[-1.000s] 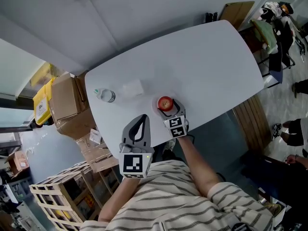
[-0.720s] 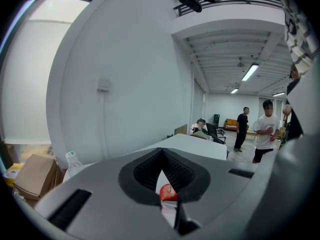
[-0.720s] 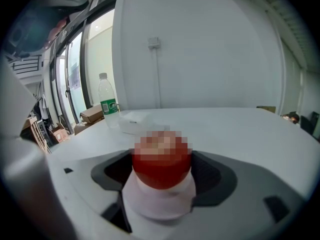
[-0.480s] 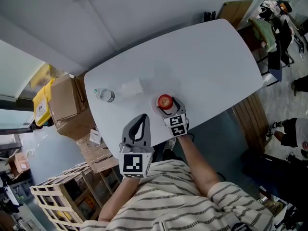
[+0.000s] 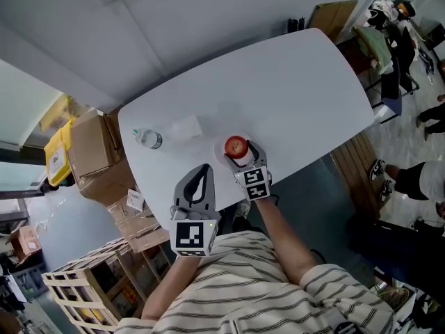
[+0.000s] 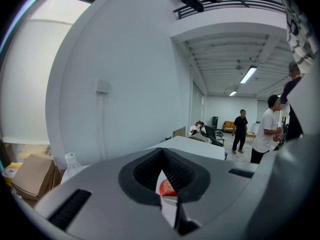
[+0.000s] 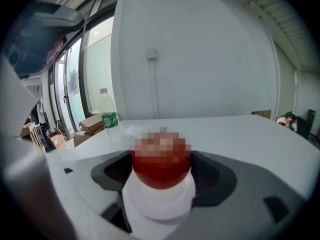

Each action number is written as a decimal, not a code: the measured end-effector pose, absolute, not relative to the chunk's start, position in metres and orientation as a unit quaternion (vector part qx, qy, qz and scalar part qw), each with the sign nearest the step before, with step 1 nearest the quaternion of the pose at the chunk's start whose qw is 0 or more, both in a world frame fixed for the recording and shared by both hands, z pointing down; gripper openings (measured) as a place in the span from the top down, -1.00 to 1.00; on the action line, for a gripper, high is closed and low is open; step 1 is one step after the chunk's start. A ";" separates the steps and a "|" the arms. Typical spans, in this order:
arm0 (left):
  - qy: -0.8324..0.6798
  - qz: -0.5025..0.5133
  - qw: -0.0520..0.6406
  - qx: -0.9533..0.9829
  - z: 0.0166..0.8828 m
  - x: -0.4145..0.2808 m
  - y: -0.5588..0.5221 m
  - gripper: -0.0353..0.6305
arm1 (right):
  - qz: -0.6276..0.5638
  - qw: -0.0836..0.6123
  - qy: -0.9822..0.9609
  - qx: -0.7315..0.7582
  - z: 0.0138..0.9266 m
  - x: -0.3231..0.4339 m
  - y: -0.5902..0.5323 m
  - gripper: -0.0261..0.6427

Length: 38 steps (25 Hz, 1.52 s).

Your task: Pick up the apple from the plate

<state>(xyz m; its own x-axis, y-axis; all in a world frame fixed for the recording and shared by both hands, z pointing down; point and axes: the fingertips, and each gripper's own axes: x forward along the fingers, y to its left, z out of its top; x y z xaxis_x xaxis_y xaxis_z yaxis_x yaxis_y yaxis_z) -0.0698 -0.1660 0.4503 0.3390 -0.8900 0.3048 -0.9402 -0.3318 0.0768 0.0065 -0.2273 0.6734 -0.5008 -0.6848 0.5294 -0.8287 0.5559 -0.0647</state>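
I see open table beyond and right of the apple; on its left stand a bottle and a pale box, both well apart from it.

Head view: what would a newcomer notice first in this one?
The red apple on its white plate, near the front edge of the table, with the right gripper straddling it. Left of it, the left gripper hangs shut and empty. A bottle stands at the far left.

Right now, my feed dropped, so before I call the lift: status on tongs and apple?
Left tongs shut, empty. Right tongs apart, bracketing apple; contact unclear. Apple on plate. Nothing in the way.
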 end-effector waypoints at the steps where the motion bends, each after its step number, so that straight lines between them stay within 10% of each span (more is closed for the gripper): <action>1: -0.565 0.102 0.120 0.810 0.449 -0.070 -0.167 0.88 | 0.155 0.227 -0.852 0.446 0.669 0.007 -0.227 -0.15; 38: -0.590 0.047 0.111 0.798 0.415 -0.092 -0.184 0.88 | 0.102 0.095 -0.859 0.493 0.469 0.009 -0.226 -0.15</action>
<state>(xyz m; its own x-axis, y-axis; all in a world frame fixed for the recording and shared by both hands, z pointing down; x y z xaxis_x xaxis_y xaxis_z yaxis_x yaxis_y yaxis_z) -0.0916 -0.1842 0.4153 0.2989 -0.9318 0.2060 -0.9526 -0.2787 0.1219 0.0093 -0.2256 0.4693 -0.4966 -0.8270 0.2634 -0.8658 0.4937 -0.0823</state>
